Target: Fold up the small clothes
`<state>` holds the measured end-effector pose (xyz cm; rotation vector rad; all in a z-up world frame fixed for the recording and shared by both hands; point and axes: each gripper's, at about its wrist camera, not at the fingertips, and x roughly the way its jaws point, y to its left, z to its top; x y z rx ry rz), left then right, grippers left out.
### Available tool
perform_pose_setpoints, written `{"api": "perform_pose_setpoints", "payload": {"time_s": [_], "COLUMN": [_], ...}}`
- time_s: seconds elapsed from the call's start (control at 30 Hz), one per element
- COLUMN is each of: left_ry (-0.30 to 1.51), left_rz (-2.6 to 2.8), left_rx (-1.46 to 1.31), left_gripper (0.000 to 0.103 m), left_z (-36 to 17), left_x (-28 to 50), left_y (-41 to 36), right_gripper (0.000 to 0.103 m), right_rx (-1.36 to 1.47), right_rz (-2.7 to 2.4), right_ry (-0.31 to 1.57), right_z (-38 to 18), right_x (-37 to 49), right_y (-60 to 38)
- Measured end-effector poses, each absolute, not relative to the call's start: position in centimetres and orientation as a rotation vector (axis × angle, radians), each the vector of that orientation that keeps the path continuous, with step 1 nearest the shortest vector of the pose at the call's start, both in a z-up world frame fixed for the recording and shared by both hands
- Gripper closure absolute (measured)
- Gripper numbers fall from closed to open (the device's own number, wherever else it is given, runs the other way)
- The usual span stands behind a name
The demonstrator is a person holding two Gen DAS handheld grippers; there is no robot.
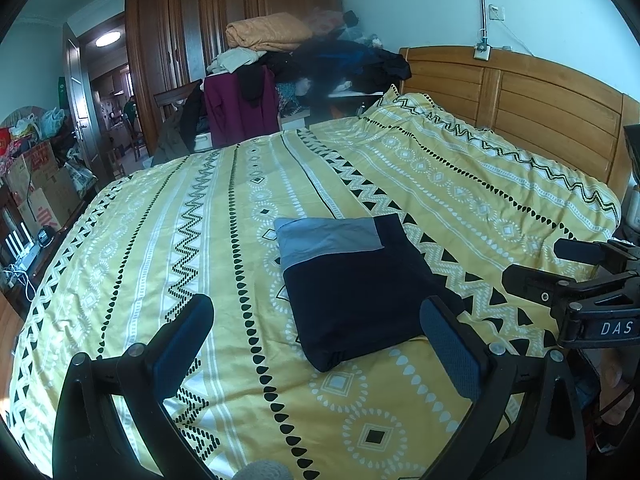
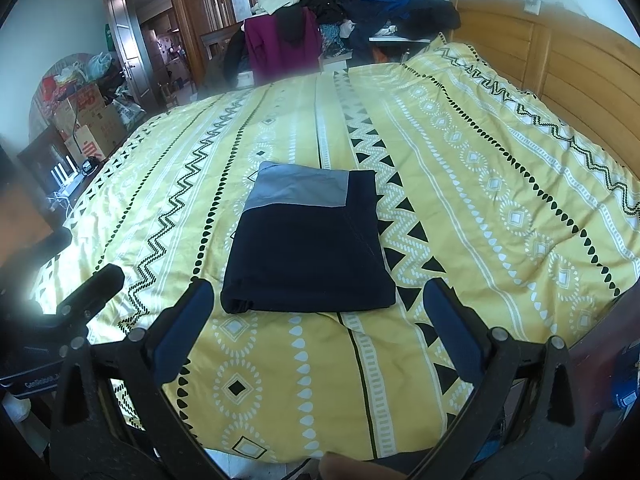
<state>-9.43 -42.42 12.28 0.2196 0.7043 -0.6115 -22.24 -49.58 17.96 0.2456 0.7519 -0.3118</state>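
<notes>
**Two grippers hovering wide open over a folded garment**

Both the left gripper (image 1: 316, 332) and right gripper (image 2: 318, 312) are gaping wide, gripping nothing. The folded dark garment (image 2: 308, 252) is lying on the yellow patterned bedspread (image 2: 480, 184); its underside and inner folds are staying hidden.

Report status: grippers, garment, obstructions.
Left gripper open, empty. Right gripper open, empty. Dark garment folded flat on yellow bedspread, grey band on top. Nothing blocking it.

Left gripper (image 1: 316, 332), right gripper (image 2: 318, 316): black frames, blue textured pads, silver screws ("DAS" lettering).
</notes>
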Motion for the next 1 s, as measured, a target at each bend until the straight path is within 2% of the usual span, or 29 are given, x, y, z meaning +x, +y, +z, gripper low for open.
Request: {"api": "perform_pose_setpoints", "payload": {"time_s": [1.0], "left_ry": [0.727], "left_rz": [-0.603], "left_rx": [0.216], "left_gripper": [0.000], "left_z": [11.1], "left_x": [-8.9], "left_y": [-42.3], "right_gripper": [0.000], "right_rx": [0.244], "right_rz": [-0.299], "right_ry": [0.758], "right_z": [17.9], "right_x": [-21.3], "right_y": [-49.8]}}
